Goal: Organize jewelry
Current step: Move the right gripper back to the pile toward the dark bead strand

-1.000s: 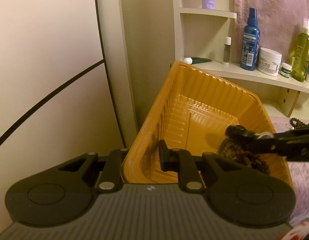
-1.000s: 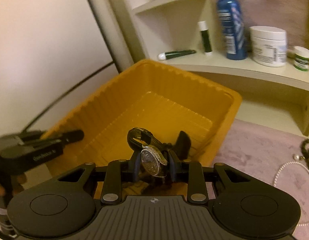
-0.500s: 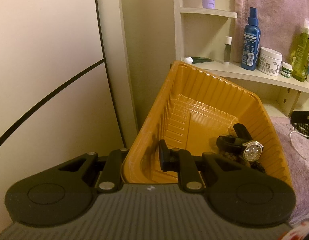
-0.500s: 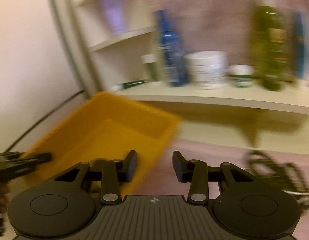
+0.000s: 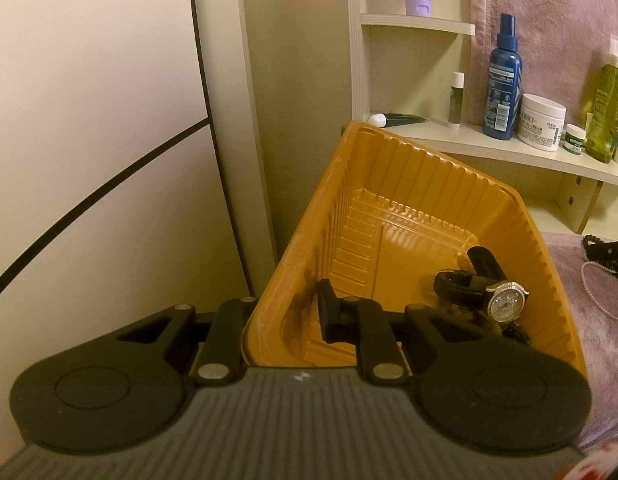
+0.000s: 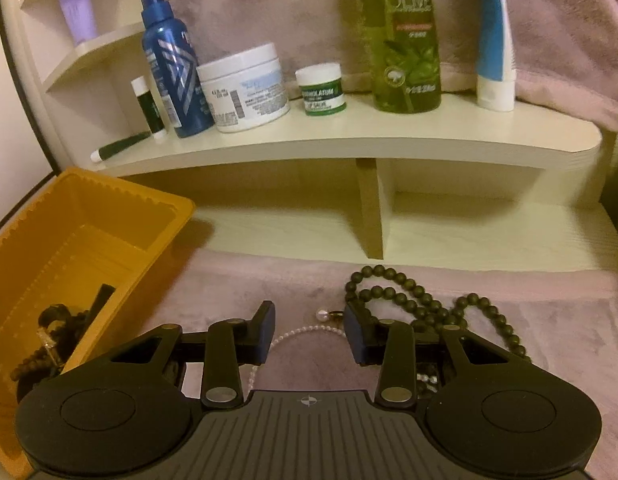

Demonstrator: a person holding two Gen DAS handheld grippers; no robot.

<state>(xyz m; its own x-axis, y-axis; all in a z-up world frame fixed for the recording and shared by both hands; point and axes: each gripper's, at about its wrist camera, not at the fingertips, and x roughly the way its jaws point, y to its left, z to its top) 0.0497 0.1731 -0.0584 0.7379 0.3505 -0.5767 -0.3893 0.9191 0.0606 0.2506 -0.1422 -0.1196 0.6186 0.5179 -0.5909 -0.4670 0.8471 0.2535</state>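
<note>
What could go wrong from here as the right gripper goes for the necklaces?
The pearl strand lies against the dark bead necklace on the fuzzy cloth, so the open right gripper may catch both or snag the fabric. The left gripper pinches only the tray wall at one corner; a slip could tip it and spill the watch.

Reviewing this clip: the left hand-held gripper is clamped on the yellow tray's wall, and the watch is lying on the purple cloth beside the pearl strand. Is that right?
Not quite. The left hand-held gripper does clamp the yellow tray wall, but the watch lies inside the tray, not on the purple cloth. The left wrist view shows it. The pearl strand is on the cloth.
</note>
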